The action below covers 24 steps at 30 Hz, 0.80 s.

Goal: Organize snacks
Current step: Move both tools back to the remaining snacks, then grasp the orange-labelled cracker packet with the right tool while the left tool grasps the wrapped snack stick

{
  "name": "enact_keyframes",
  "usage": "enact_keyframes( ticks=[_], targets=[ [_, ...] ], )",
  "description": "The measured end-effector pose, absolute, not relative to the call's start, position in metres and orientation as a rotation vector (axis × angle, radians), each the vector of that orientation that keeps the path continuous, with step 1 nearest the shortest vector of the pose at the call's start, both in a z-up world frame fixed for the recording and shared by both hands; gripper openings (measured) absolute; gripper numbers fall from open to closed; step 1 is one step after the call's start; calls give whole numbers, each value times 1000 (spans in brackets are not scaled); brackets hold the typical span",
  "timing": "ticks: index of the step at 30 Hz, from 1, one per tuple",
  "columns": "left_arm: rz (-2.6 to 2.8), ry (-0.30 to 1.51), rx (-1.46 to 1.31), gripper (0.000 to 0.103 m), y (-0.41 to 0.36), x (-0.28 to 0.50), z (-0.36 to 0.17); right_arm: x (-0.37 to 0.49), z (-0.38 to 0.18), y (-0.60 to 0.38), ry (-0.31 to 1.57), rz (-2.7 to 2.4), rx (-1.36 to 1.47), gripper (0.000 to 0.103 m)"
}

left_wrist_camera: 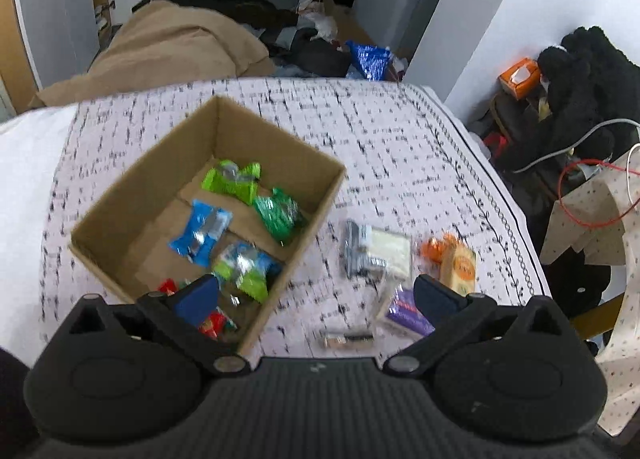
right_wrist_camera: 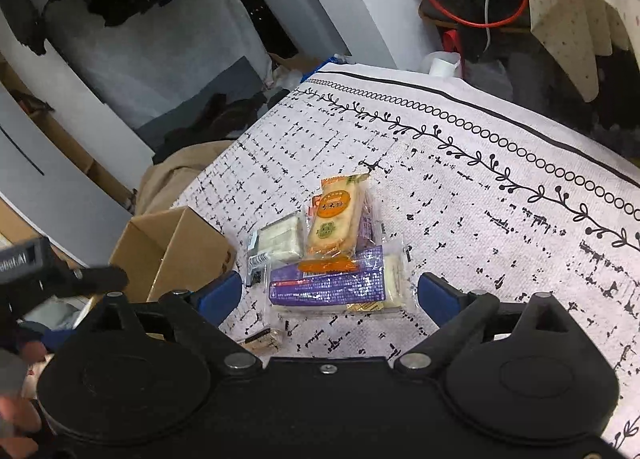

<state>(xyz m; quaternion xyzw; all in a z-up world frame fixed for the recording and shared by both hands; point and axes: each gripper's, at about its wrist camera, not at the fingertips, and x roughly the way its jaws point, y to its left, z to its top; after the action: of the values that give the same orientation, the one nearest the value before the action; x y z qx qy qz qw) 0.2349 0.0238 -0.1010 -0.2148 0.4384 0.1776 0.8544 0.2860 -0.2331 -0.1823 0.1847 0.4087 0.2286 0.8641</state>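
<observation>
A cardboard box (left_wrist_camera: pixel 132 187) sits on the patterned tablecloth and holds several green, blue and red snack packets (left_wrist_camera: pixel 232 179). Beside it lie a white-and-grey packet (left_wrist_camera: pixel 376 255), an orange cracker packet (left_wrist_camera: pixel 460 265) and a purple packet (left_wrist_camera: pixel 404 313). My left gripper (left_wrist_camera: pixel 316 295) is open and empty, above the box's near right corner. In the right wrist view the purple packet (right_wrist_camera: pixel 332 285) lies between the fingers of my open right gripper (right_wrist_camera: pixel 330 291), with the orange cracker packet (right_wrist_camera: pixel 334 219) and the white packet (right_wrist_camera: pixel 280 241) just beyond. The box (right_wrist_camera: pixel 176 247) is at left.
A small brown-and-black wrapped piece (left_wrist_camera: pixel 346 339) lies near the front edge; it also shows in the right wrist view (right_wrist_camera: pixel 262 341). The tablecloth (right_wrist_camera: pixel 500 199) stretches bare to the right. Clothes, a chair with cables and an orange tissue box (left_wrist_camera: pixel 520 77) stand beyond the table.
</observation>
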Motion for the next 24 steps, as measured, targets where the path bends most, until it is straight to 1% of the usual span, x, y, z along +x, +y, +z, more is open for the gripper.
enact_keyframes(
  ticks=[7,10,12,19,20,22,24],
  targets=[
    [385,943,-454,103,-1,232,-109,290,-187,-243,857,503,422,93],
    [391,939,-461,103,-10,232,-113,293,-188,-247,849,516,444,88],
    [402,927,-457,103,-16,232,-114,296,-189,-250,850,517,461,83],
    [399,924,-481,100,-29,240,-127,310,-204,-253,881,531,519,69],
    [405,927,-489,100,-30,242,-130,312,-207,-252,889,538,530,64],
    [423,929,-496,99,-31,243,-135,318,-212,-249,908,547,548,59],
    [449,934,-494,97,-32,245,-141,322,-217,-247,922,557,562,51]
  ],
)
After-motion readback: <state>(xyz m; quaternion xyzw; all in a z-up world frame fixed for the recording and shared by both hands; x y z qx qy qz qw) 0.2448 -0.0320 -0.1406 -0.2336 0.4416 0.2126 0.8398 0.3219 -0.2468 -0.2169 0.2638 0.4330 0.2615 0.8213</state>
